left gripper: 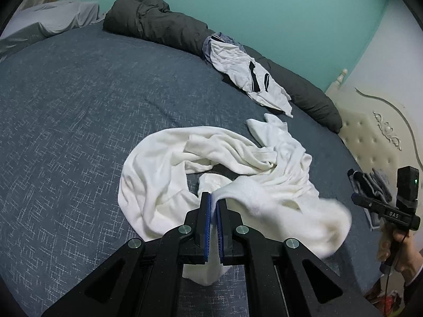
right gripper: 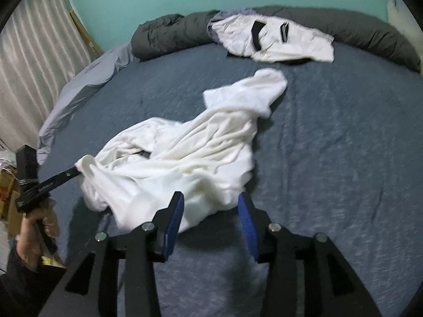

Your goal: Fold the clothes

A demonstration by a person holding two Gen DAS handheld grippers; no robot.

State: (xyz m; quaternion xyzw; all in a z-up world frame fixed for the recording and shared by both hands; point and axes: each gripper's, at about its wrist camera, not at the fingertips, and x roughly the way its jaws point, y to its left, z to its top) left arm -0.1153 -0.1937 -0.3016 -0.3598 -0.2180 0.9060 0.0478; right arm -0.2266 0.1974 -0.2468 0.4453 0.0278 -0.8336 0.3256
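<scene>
one soft, rumpled white garment (left gripper: 169, 163) pinched by left gripper (left gripper: 213, 200).

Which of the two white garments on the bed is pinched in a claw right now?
The plain white garment in the middle of the bed, pinched by the left claw. The other, the white garment with dark stripes, lies untouched against the grey duvet roll.

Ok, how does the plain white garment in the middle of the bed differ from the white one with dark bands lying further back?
The plain white garment is all white; the banded garment carries dark bands.
The plain one lies mid-bed, an edge pinched in the left hand-held gripper; the banded one rests against the dark grey rolled duvet, untouched.
The plain one spreads wider.
Both are crumpled and unfolded.
</scene>
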